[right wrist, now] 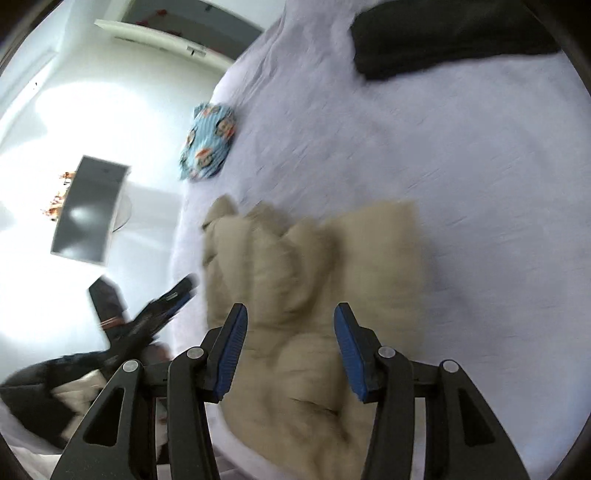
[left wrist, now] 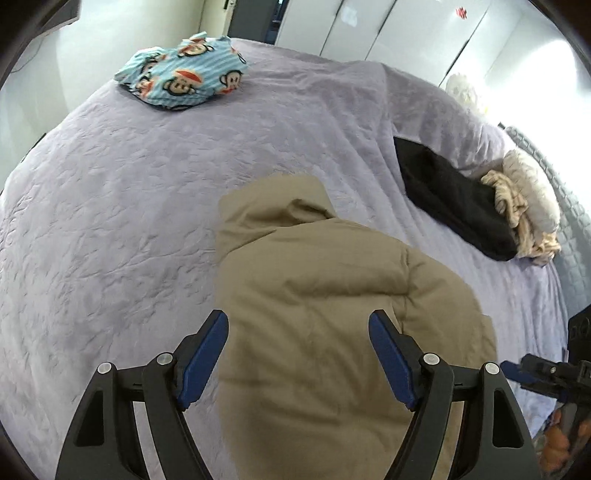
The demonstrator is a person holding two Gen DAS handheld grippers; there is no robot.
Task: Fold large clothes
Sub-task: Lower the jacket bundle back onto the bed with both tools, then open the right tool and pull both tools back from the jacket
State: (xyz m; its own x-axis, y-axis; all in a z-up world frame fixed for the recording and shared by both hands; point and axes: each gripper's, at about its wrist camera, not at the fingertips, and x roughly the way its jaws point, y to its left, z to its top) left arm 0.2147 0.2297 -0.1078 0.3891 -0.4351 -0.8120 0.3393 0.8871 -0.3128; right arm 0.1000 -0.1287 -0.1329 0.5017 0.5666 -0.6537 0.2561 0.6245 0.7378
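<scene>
A tan puffy jacket point(left wrist: 325, 295) lies bunched on the lilac bedspread point(left wrist: 110, 221), near the bed's near edge, its hood end pointing away from the left wrist camera. The left gripper point(left wrist: 298, 328) hangs over the jacket with its jaws spread wide; nothing sits between the blue pads point(left wrist: 201, 358), and whether they touch the cloth below cannot be told. The right gripper point(right wrist: 291, 321) is above the same jacket point(right wrist: 314, 280) from another side, jaws likewise spread and empty. That view is motion-blurred, so contact with the fabric is unclear there too.

Each gripper shows in the other's camera: the right one at the far right edge of the left view, the left one at the lower left of the right view.

No containers are visible; every garment lies loose on the bed. A blue cartoon-print bundle point(left wrist: 181, 74) sits well apart from the jacket toward the far corner. A folded black garment point(left wrist: 454, 199) lies off to the right, touching a heap of cream clothes point(left wrist: 524, 210) at the bedspread's edge. Beyond the bed stand white cabinet doors point(left wrist: 388, 26). The right view shows a dark screen point(right wrist: 90, 210) against a bright wall.
</scene>
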